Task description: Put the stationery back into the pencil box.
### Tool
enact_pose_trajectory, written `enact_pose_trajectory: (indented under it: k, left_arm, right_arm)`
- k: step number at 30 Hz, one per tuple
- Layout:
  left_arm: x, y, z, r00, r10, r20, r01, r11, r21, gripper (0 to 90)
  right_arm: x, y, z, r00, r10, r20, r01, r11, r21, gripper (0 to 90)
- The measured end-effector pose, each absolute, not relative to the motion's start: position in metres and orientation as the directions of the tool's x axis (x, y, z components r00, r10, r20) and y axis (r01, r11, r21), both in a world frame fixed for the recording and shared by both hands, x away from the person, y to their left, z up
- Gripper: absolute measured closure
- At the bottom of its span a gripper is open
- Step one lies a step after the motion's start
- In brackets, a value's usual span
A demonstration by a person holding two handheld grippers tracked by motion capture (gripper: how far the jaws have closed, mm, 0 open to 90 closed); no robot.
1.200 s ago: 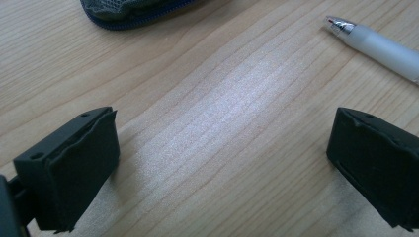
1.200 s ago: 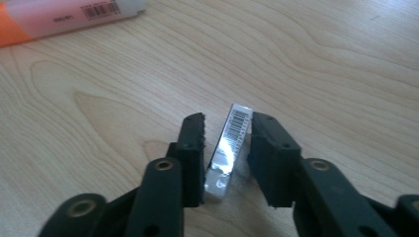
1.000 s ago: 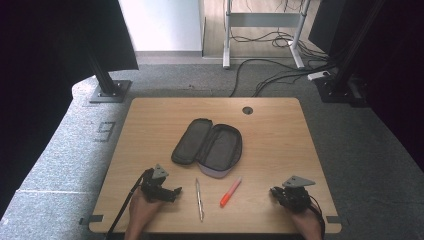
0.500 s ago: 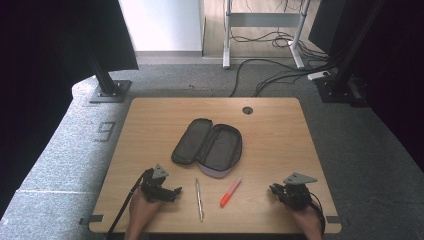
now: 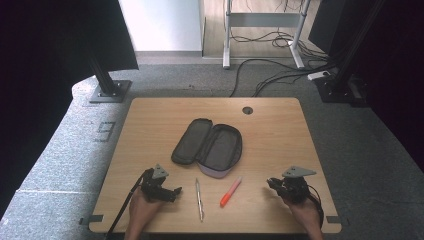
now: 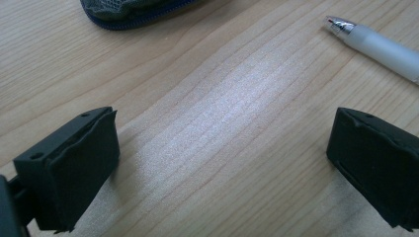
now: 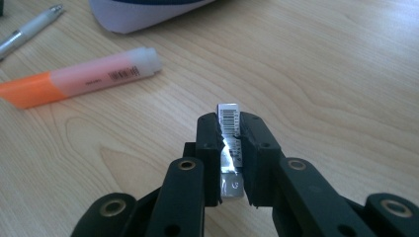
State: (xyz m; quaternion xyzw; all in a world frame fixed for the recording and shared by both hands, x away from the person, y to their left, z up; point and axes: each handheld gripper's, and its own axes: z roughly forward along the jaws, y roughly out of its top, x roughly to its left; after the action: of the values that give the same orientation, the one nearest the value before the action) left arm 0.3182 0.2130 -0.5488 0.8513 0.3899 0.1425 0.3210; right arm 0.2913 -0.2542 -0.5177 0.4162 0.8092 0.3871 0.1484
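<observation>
the right gripper (image 7: 231,148) sits at the bottom middle of its own view with the jaws clenched on a small flat silver thing with a barcode label (image 7: 228,127), its end poking up past the tips; what it is exactly is hard to tell. in the high view that gripper (image 5: 274,184) rests at the lower right of the table (image 5: 280,125). the left gripper (image 5: 175,192) is at the lower left there, and in its own view its jaws stand wide apart over bare wood, holding nothing.

the open pencil case (image 5: 209,146) lies in the middle of the frame in the high view. just below it are a white pen (image 5: 199,199) and an orange marker (image 5: 230,192), side by side but apart, between the two grippers. in the right gripper view the marker (image 7: 79,76) lies at the upper left, with the case's pale edge (image 7: 143,15) above it.

the likely job is to put the loose things into the case. the silver piece is thin and slick and is pinched by its faces only, so a quick swing or tilt could let it slide out. the case's soft walls may sag, so a drop from too far out could land on the rim and bounce back onto the wood. the pen and marker are round and could roll if nudged.
</observation>
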Motion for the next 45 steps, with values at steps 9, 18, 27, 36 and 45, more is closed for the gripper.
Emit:
enact_pose_trajectory:
  k: [9,18,27,36,45]
  left_arm:
    - [0.318,0.213,-0.549,0.656,0.755,-0.008,0.572,-0.49,0.658,0.0]
    - [0.318,0.213,-0.549,0.655,0.755,-0.008,0.572,-0.49,0.658,0.0]
    - [0.318,0.213,-0.549,0.655,0.755,-0.008,0.572,-0.49,0.658,0.0]
    - [0.318,0.213,-0.549,0.655,0.755,-0.008,0.572,-0.49,0.658,0.0]
    - [0.318,0.213,-0.549,0.655,0.755,-0.008,0.572,-0.49,0.658,0.0]
  right_arm:
    - [0.304,-0.25,-0.512,-0.622,0.777,0.096,0.553,0.348,0.757,78.0]
    - [0.319,-0.244,-0.503,-0.637,0.766,0.089,0.537,0.358,0.764,78.0]
    - [0.335,-0.236,-0.499,-0.643,0.761,0.084,0.528,0.362,0.768,78.1]
    - [0.351,-0.225,-0.495,-0.653,0.754,0.074,0.515,0.371,0.772,78.1]
    - [0.365,-0.215,-0.49,-0.658,0.75,0.061,0.504,0.379,0.776,78.1]
